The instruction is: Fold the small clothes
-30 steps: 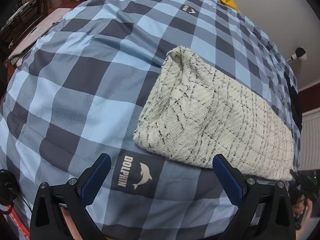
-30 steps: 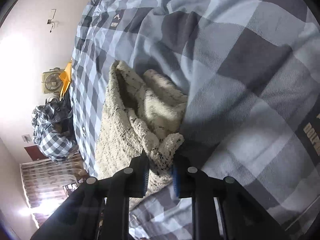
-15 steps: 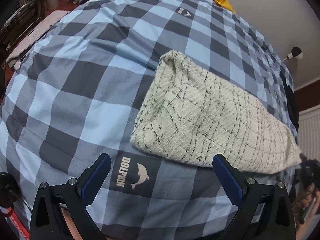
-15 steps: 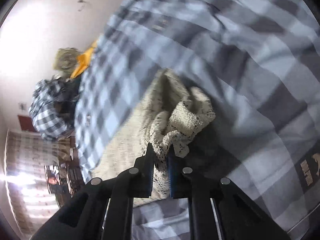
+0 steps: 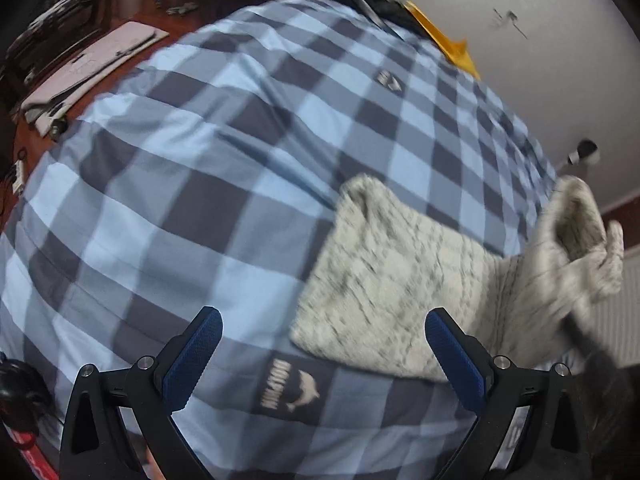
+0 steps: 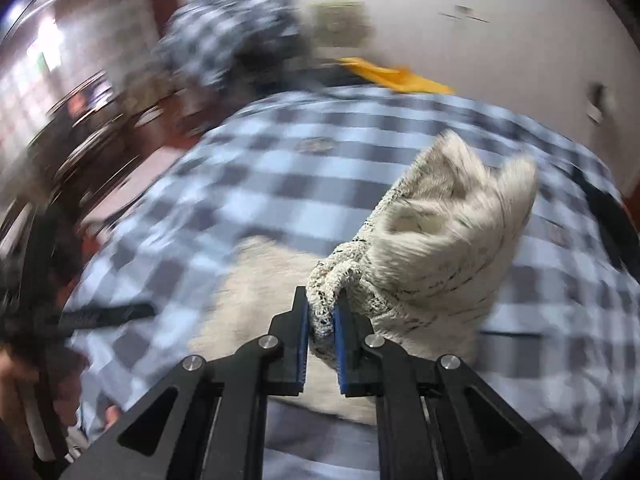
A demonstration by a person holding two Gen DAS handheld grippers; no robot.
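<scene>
A cream knitted garment (image 5: pixel 384 280) with thin black lines lies on the blue and grey checked bedspread (image 5: pixel 200 184). My right gripper (image 6: pixel 322 320) is shut on one end of the garment (image 6: pixel 440 232) and holds that end raised above the bed; the lifted end shows at the right of the left wrist view (image 5: pixel 576 248). My left gripper (image 5: pixel 320 344) is open and empty, just in front of the garment's near edge, above a dolphin logo patch (image 5: pixel 290 386). Both views are blurred by motion.
A yellow cloth (image 5: pixel 444 40) lies at the bed's far edge by the white wall. A wooden table (image 5: pixel 92 52) with papers and clutter stands to the far left. A checked bundle (image 6: pixel 224 40) sits beyond the bed.
My right gripper has lifted its end of the garment off the bed and swung it up and over toward the rest. My left gripper stayed open and pulled back slightly.
</scene>
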